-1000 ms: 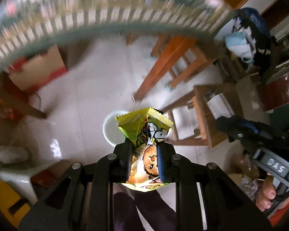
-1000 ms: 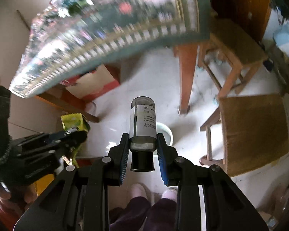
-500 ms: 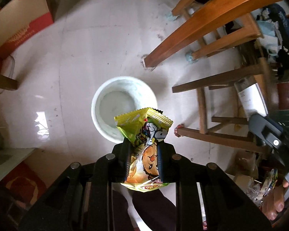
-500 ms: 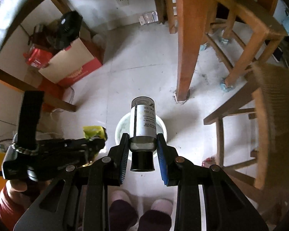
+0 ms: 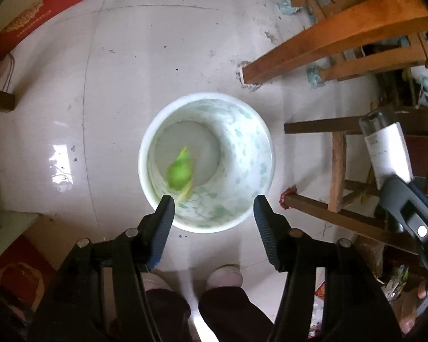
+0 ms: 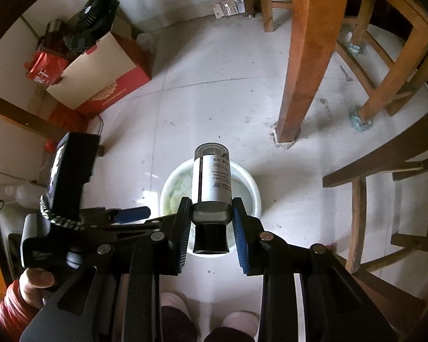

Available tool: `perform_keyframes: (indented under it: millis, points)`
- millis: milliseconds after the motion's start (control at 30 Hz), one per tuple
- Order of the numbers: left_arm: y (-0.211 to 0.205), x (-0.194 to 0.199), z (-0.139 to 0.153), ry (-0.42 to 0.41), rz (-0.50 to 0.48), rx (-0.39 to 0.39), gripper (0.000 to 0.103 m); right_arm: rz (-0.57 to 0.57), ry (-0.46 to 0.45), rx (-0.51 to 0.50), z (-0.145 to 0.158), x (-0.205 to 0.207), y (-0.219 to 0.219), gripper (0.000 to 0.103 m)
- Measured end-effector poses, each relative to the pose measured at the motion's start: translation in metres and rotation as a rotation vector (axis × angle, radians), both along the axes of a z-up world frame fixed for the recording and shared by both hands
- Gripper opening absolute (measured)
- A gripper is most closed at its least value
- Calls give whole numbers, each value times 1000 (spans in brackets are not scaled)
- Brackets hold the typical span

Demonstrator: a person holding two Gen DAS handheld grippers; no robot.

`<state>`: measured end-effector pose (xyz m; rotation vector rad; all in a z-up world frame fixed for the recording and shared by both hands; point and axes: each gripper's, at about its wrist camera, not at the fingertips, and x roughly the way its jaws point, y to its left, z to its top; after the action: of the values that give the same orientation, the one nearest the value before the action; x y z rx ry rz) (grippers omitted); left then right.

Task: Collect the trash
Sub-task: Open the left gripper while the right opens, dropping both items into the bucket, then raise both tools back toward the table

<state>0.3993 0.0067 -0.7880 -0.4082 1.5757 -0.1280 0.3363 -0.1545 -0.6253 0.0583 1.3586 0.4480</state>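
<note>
- Gone from the left gripper [image 5: 211,208]: snack wrapper [image 5: 180,173], clamped between those fingers half a second ago, now a green-yellow blur down inside the white bin [image 5: 242,131].
- Spread wide now, empty, poised right over the near rim of the bin, one fingertip either side of it.
- Lying against the bin's near-left inner wall, just beyond the left fingertip, well below it.
- Closer to the lens than before, filling the middle of the left wrist view on the pale tiled floor [image 5: 114,71].
- Still clamped tight by the right gripper [image 6: 211,222]: clear bottle [image 6: 212,176] with white label, pinched at the shoulder, dark cap pointing back toward the camera, base pointing away.
- Hanging over the bin [image 6: 252,188] in the right wrist view, covering much of its opening; not inside yet.
- Same bottle [image 5: 385,148] visible off to the right in the left wrist view, well apart from the bin.
- Wooden table leg [image 6: 302,65] planted just beyond the bin, chairs [image 6: 362,208] to the right, red and white box [image 6: 100,82] off to the far left.
- Slippered feet [image 5: 222,275] at the near edge, close to the bin.
</note>
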Motion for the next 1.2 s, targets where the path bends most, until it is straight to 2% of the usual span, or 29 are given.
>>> perform_keyframes:
  millis: [233, 333, 467, 600, 633, 867, 967, 1200]
  points:
    - [23, -9, 31, -50, 0, 70, 57, 26, 57, 27, -1, 1, 6, 27]
    - [27, -15, 55, -76, -6, 99, 57, 28, 63, -19, 8, 0, 10, 41]
    - [27, -22, 99, -99, 0, 111, 57, 56, 19, -78, 39, -4, 14, 44]
    - [25, -29, 149, -119, 4, 114, 57, 77, 23, -86, 71, -5, 9, 44]
    - [25, -30, 158, -123, 5, 114, 57, 80, 20, -86, 84, -5, 7, 44]
    - [21, -41, 270, -192, 6, 141, 57, 86, -26, -78, 172, -9, -2, 44]
    - [19, -46, 324, -235, 14, 149, 57, 82, -61, -65, 216, -11, -4, 44]
    - [18, -57, 427, -327, 14, 170, 57, 74, -176, -55, 319, -20, -6, 44]
